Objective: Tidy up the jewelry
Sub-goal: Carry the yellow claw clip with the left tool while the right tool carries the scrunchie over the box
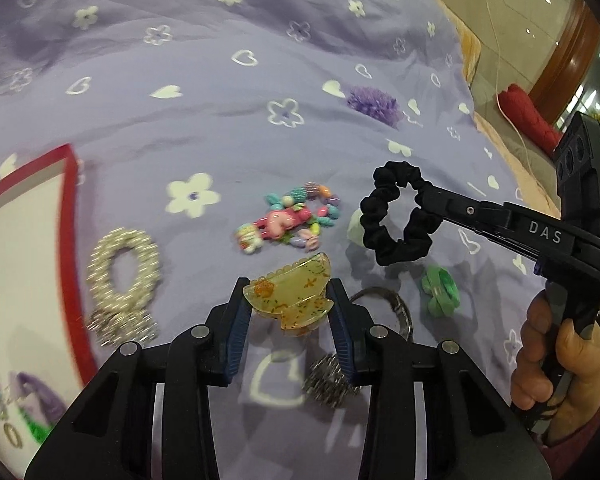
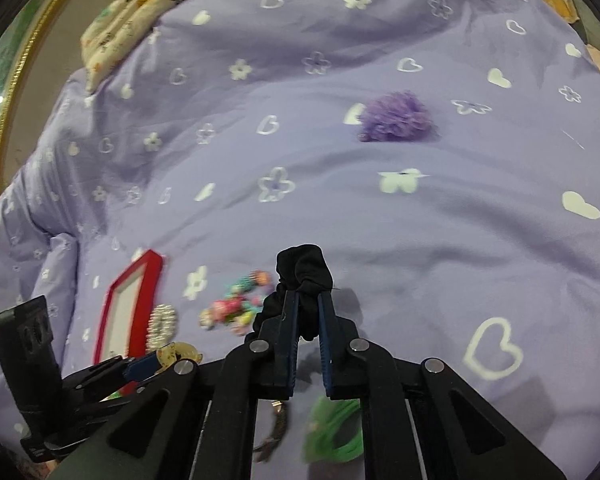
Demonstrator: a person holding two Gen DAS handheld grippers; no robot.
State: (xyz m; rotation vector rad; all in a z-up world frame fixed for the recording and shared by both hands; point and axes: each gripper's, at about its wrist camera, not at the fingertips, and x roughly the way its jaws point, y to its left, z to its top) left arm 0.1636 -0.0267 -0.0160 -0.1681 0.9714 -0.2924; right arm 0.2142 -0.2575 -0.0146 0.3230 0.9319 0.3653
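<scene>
Blue-padded left fingers [image 1: 246, 320] clamp a yellow hair claw [image 1: 292, 300] just above the lilac bedspread [image 1: 220, 120]. Right fingers [image 2: 288, 320] pinch a black scrunchie [image 1: 396, 220], lifted beside the colourful bead bracelet [image 1: 288, 220]. Nearby lies a red-rimmed box [image 1: 66, 240].

The left claw [image 1: 288, 312] points steeply down from six o'clock, its blue pads [image 1: 238, 320] pressed on either side of a yellow hair clip [image 1: 290, 300]. The right claw [image 2: 308, 308] reaches in from three o'clock, narrowed tight on a black scrunchie [image 1: 396, 220]. A bare hand [image 1: 556, 364] grips its handle at four o'clock.
</scene>
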